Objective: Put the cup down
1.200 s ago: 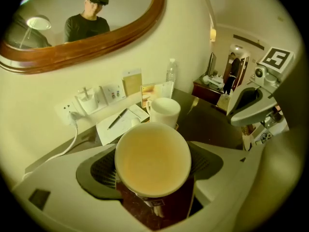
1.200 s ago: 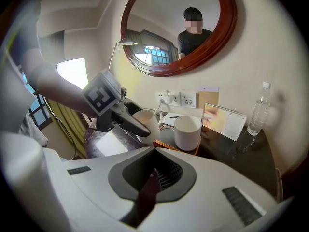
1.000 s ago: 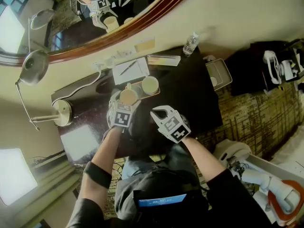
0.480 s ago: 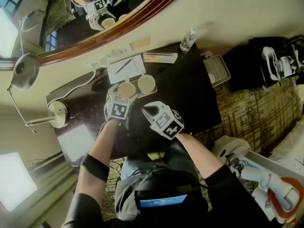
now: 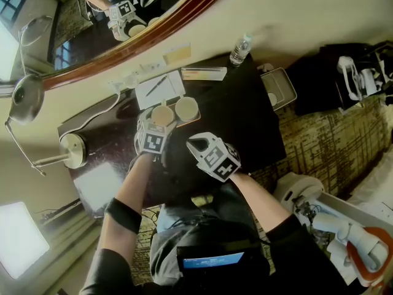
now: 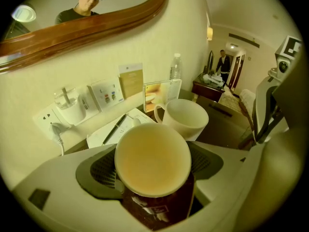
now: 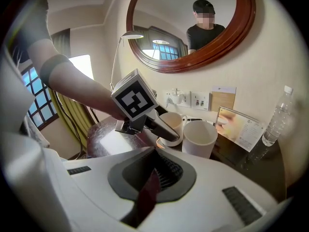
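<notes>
A white cup is being gripped by the left gripper, whose jaws are being pressed against the cup's two sides, as the left gripper view shows. The cup is being kept upright, mouth upward, over the dark bench; whether its base is touching the bench cannot be told. A second white cup is standing just beside it at 2 o'clock in the head view, almost touching, with its handle turned toward the wall. The right gripper is being held at 5 o'clock from the left gripper, near it but apart, over the bench's middle. Its jaws are being held nearly together, with nothing between them. A notepad with a pen lying on it is being seen at 12 o'clock from the cups, against the wall. A water bottle is standing at the bench's 1 o'clock corner, well apart from the cups. A lamp base is sitting at 9 o'clock.
</notes>
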